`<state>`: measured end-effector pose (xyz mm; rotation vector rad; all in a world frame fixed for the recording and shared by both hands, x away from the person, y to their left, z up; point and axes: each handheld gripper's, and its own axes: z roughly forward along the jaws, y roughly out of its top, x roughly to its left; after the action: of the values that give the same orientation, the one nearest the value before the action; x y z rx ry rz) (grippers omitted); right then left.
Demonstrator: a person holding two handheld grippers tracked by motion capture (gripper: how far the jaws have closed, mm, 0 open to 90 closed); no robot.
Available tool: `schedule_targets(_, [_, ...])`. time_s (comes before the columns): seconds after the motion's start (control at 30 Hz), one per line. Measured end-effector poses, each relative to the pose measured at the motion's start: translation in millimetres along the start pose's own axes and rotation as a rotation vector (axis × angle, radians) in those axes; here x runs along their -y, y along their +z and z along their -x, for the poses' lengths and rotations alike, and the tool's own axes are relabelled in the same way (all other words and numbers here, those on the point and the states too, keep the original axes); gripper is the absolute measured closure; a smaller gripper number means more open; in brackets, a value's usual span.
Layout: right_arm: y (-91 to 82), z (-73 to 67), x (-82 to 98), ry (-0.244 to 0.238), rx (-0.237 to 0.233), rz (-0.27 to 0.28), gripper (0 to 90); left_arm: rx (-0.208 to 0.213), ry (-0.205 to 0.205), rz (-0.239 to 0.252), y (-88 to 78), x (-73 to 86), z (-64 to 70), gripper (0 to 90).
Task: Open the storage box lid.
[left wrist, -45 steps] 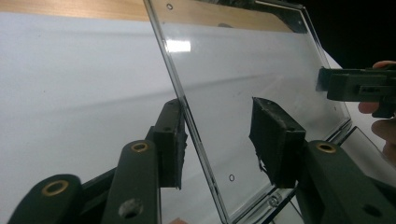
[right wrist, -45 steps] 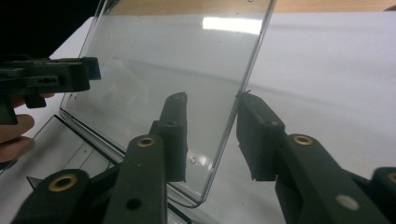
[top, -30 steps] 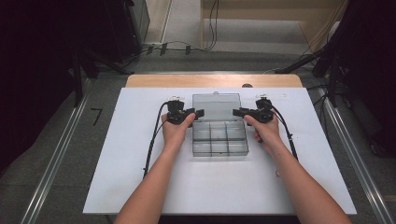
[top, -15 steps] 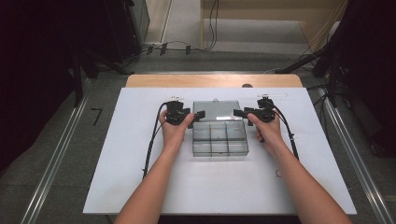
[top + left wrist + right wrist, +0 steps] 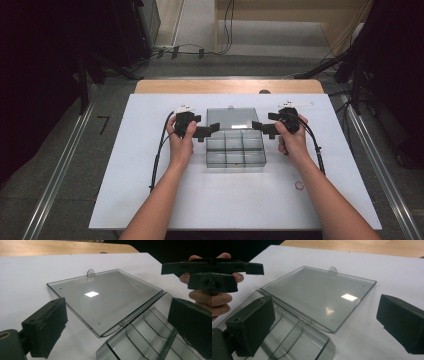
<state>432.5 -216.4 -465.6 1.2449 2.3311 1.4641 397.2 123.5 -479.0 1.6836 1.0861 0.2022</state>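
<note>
clear smoky plastic compartment box (image 5: 235, 150) lies open, its flat glossy lid (image 5: 232, 119) at twelve o'clock; left gripper (image 5: 212, 131) and right gripper (image 5: 257, 127), just opened wide, hold nothing.

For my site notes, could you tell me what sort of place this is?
Probably a lab recording bench: a white board on a wooden table, cables on the floor, dark equipment racks alongside.

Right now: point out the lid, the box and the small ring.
lid (image 5: 105, 298), left gripper view, middle of the flat clear panel.
box (image 5: 235, 152), high view, centre divider of the compartments.
ring (image 5: 299, 185), high view, on its rim.
</note>
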Motion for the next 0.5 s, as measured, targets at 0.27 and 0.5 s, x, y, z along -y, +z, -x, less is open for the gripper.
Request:
schedule_targets(0.27, [-19.2, -14.0, 2.6, -0.05, -0.004, 0.027, 0.0, 0.013, 0.063, 0.008, -13.5, -0.2, 11.6, 0.0])
schedule_targets(0.5, [-31.5, -20.1, 10.2, -0.073, -0.005, 0.04, 0.0, 0.02, 0.102, 0.013, -22.7, 5.4, 20.3, 0.0])
